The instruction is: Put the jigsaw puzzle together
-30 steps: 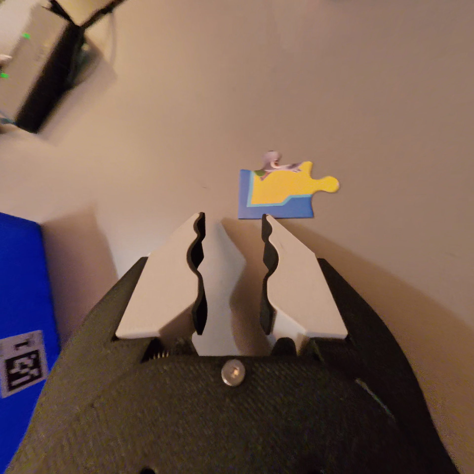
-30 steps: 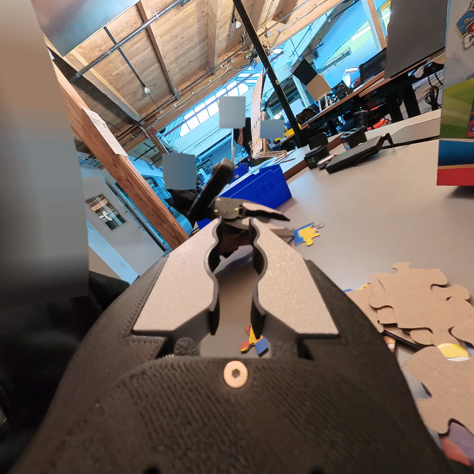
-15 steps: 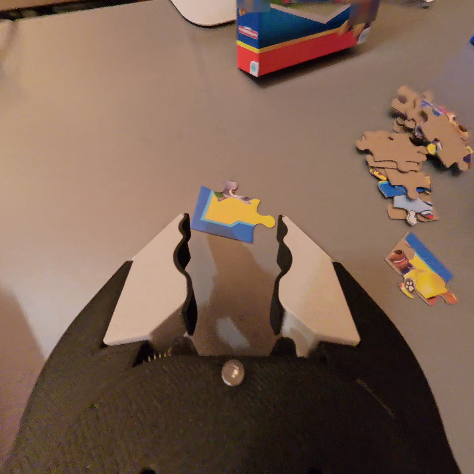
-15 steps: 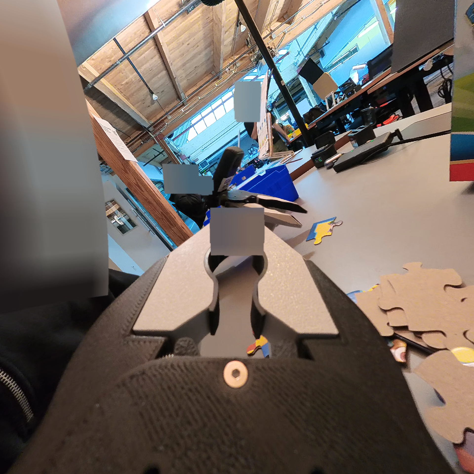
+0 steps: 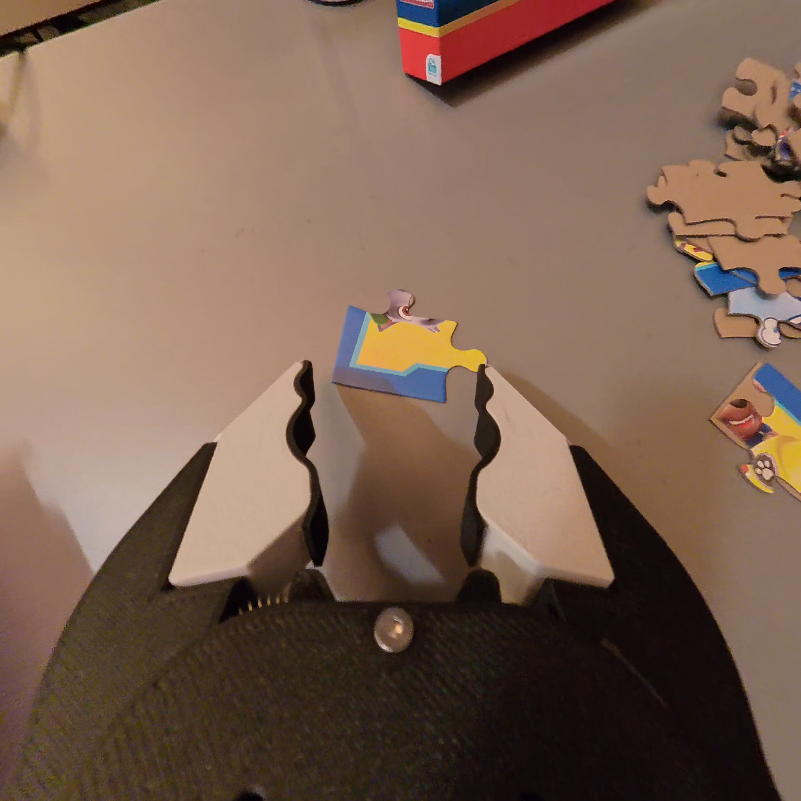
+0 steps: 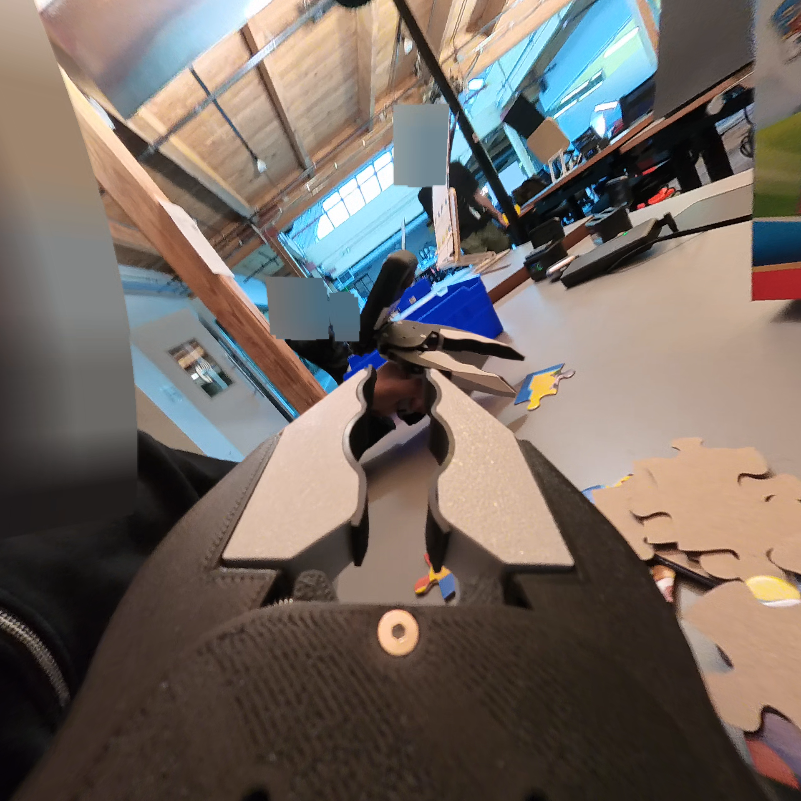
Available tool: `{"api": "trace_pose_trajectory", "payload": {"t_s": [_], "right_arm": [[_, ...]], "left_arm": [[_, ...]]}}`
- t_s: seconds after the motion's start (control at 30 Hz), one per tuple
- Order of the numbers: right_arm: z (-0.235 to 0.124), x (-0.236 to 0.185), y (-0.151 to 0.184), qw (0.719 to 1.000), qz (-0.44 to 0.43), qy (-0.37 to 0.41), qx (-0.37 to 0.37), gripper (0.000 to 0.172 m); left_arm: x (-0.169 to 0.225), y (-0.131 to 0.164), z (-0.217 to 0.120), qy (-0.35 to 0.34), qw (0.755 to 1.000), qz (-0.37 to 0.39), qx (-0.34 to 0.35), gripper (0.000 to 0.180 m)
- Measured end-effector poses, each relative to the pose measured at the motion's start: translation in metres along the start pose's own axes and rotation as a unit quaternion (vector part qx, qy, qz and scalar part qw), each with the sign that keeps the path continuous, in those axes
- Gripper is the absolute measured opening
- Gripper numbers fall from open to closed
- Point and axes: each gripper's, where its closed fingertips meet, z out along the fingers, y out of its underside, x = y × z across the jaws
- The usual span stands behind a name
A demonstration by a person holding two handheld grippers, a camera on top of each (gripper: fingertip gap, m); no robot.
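With the blue-and-yellow puzzle piece as the landmark: the left gripper hangs just short of its near edge, fingers spread wide with nothing between them; the piece lies flat on the grey table, its yellow tab at the right fingertip. Beyond it stands a red and blue box. Right of it sprawls a heap of puzzle pieces, mostly face down. The right gripper is well right of the piece, beside the heap, its fingers parted a little on air, with a small coloured piece on the table under it
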Motion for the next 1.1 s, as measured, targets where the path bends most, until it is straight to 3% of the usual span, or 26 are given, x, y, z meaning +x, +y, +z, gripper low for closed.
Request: {"api": "trace_pose_trajectory", "payload": {"t_s": [0.4, 0.57, 0.7, 0.83, 0.93, 1.03, 1.1], "right_arm": [[-0.001, -0.002, -0.002, 0.999, 0.025, -0.018, 0.008, 0.022], [0.001, -0.002, 0.001, 1.000, 0.021, -0.018, 0.000, 0.022], [0.000, -0.002, 0.000, 1.000, 0.019, -0.018, 0.002, 0.023], [0.000, -0.002, 0.000, 1.000, 0.018, -0.016, 0.002, 0.023], [0.000, -0.001, 0.000, 1.000, 0.016, -0.014, 0.002, 0.023], [0.000, -0.001, -0.001, 1.000, 0.019, -0.016, 0.003, 0.023], [0.000, -0.002, 0.000, 1.000, 0.021, -0.018, 0.003, 0.023]], "left_arm": [[-0.001, 0.011, 0.009, 0.028, 0.999, 0.029, -0.032, 0.054], [0.009, 0.004, 0.017, 0.069, 0.993, 0.087, -0.046, 0.047], [0.028, 0.001, 0.022, 0.130, 0.973, 0.182, -0.063, 0.039], [0.038, -0.001, 0.023, 0.168, 0.957, 0.223, -0.084, 0.040], [0.043, -0.015, 0.021, 0.170, 0.965, 0.193, -0.043, 0.045], [0.050, -0.020, 0.020, 0.193, 0.977, 0.086, -0.039, 0.070], [0.035, -0.017, 0.028, 0.133, 0.988, 0.058, -0.049, 0.078]]}}
